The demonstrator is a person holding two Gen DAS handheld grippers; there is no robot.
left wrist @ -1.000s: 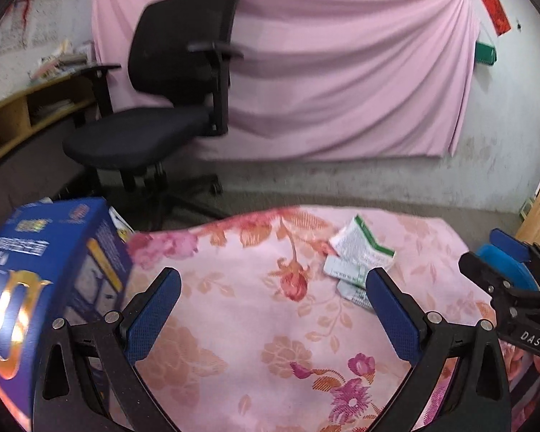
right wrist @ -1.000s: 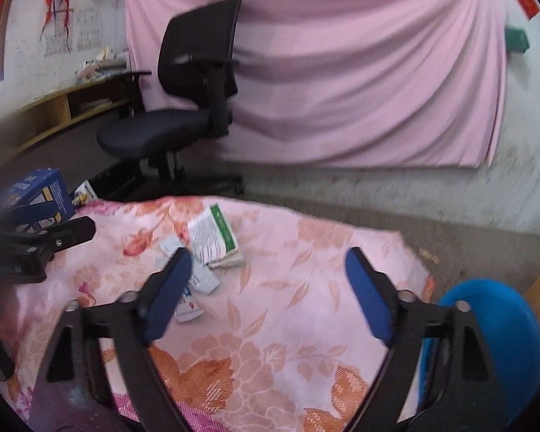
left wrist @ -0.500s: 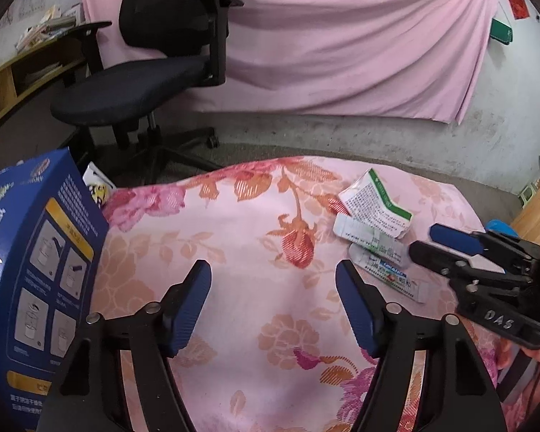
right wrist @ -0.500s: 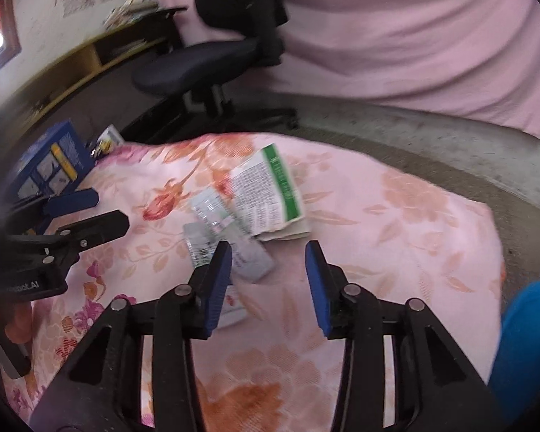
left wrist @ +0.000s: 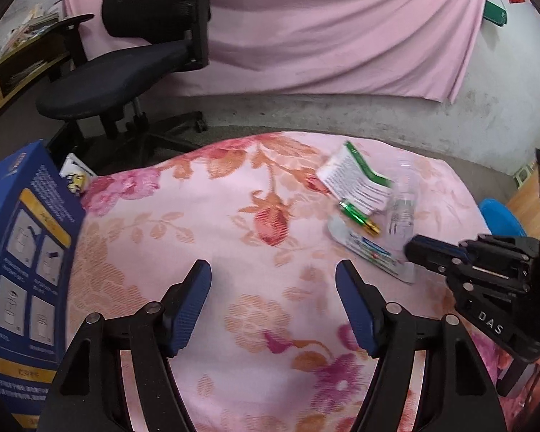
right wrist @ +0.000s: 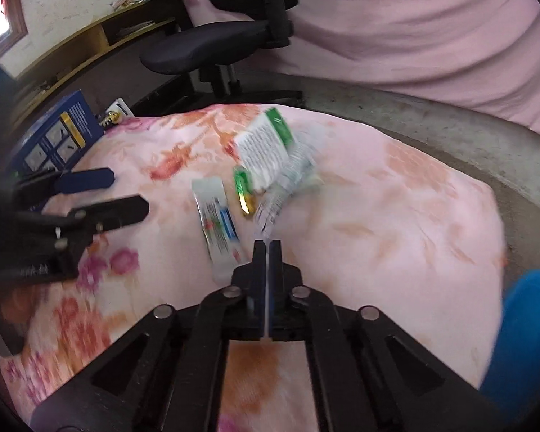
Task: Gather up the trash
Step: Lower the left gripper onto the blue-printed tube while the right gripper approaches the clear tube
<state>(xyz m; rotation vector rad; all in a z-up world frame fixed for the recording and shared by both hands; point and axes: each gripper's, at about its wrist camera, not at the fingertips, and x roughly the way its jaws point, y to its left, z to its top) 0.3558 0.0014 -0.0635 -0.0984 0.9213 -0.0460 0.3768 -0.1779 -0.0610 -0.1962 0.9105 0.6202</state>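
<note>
A small pile of trash lies on the pink floral cloth (left wrist: 198,223): a white-and-green packet (left wrist: 356,180) (right wrist: 262,147), a green foil piece (left wrist: 358,216) (right wrist: 242,190), a flat white-and-blue sachet (left wrist: 370,252) (right wrist: 216,223) and a clear plastic wrapper (left wrist: 401,208) (right wrist: 288,176). My right gripper (right wrist: 268,244) (left wrist: 412,250) is shut, and the near end of the clear wrapper runs into its tips. Well left of the pile, my left gripper (left wrist: 271,273) (right wrist: 129,194) hangs open over bare cloth, holding nothing.
A tall blue carton (left wrist: 25,270) (right wrist: 61,136) stands at the table's left edge. A blue bin (left wrist: 500,216) (right wrist: 529,342) sits off the right side. Beyond the table are a black office chair (left wrist: 126,72), a wooden shelf (right wrist: 90,43) and a pink curtain.
Both grippers dropped and moved in over the cloth. The right gripper went from wide open to shut at the clear wrapper's end. The left gripper's fingers narrowed somewhat.
</note>
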